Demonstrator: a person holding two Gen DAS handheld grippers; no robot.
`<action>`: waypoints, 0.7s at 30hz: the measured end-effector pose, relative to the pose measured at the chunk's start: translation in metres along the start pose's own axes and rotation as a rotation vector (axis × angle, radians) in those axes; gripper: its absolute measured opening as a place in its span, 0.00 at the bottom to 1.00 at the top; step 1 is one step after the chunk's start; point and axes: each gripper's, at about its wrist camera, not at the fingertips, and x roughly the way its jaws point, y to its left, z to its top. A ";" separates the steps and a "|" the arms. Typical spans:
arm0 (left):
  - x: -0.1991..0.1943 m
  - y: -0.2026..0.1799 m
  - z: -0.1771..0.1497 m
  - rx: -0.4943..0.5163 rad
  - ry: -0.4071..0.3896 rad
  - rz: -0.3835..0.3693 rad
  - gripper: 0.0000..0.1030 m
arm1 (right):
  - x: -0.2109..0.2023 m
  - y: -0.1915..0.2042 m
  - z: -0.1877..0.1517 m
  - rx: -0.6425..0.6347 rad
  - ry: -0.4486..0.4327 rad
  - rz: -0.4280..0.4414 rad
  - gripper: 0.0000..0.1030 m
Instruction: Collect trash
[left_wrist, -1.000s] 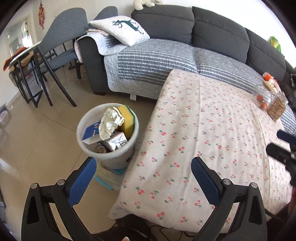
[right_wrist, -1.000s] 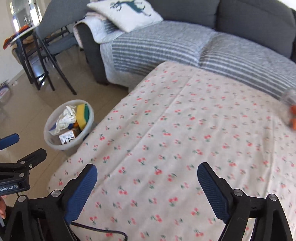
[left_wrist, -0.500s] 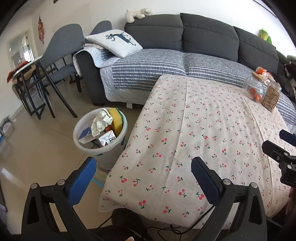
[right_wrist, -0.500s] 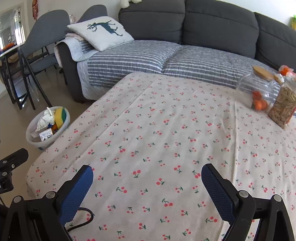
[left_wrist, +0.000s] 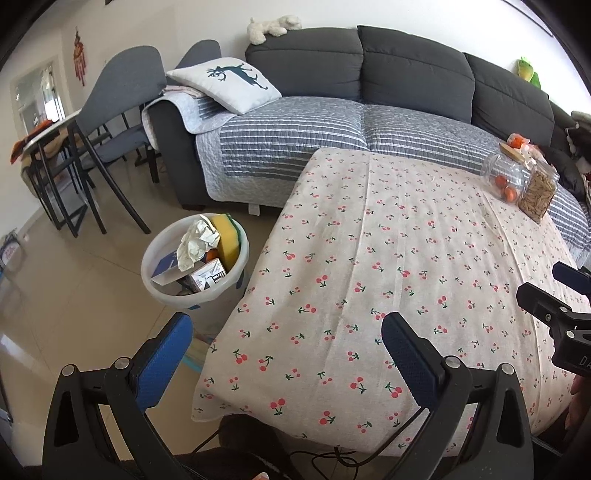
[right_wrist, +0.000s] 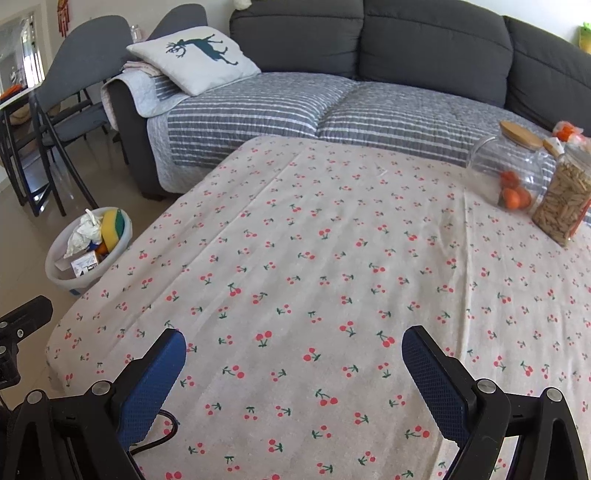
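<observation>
Matt cotton-like tablecloth (right_wrist: 332, 258), cherry print. Beside it on glossy floor tiles (left_wrist: 74, 314): smooth white plastic bin (left_wrist: 195, 295) with crumpled paper (left_wrist: 195, 242), porous sponge (left_wrist: 227, 240). Clear glass jars (right_wrist: 506, 173), wood lid.

Left gripper (left_wrist: 286, 334): jaws spread wide, nothing between them, above near edge of bench (left_wrist: 406, 258) with cherry-print cloth. Trash bin (left_wrist: 162, 291): on floor just left of bench; holds crumpled paper (left_wrist: 195, 243), yellow sponge (left_wrist: 227, 240), small carton (left_wrist: 208, 275). Two jars (left_wrist: 524, 184): bench's far right corner.
</observation>
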 end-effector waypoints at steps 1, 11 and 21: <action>0.000 0.000 0.000 -0.001 0.000 0.001 1.00 | 0.000 0.000 0.000 -0.001 -0.001 0.000 0.94; 0.000 0.001 0.000 -0.003 0.000 -0.002 1.00 | 0.002 0.003 -0.001 -0.012 0.005 -0.005 0.94; -0.001 0.003 0.000 -0.011 -0.006 -0.001 1.00 | 0.001 0.004 0.000 -0.012 0.004 -0.005 0.94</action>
